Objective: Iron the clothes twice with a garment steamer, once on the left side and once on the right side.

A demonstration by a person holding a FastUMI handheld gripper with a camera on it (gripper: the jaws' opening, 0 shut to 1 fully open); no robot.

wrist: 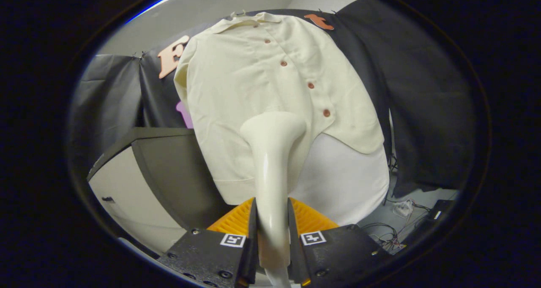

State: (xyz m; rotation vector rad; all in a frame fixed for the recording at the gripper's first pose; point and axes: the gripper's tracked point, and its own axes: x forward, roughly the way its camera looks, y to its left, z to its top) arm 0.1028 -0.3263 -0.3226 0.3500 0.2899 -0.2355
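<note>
- The gripper [272, 220] has both fingers pressed on the steamer [270, 161], pinching its handle between them
- The steamer's wide head lies against the lower front of the shirt [253, 81], just left of the row of buttons [310, 85]
- The shirt hangs over a white board [346, 182]; a dark table [169, 165] stands left of it

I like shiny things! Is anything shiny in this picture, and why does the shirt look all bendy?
In the gripper view, the garment steamer, clamped between the fingers, carries a bright streak of glare down its neck; the shirt bulges and curves because the fisheye lens bends straight lines; the dark cloth wall stays dim.
</note>
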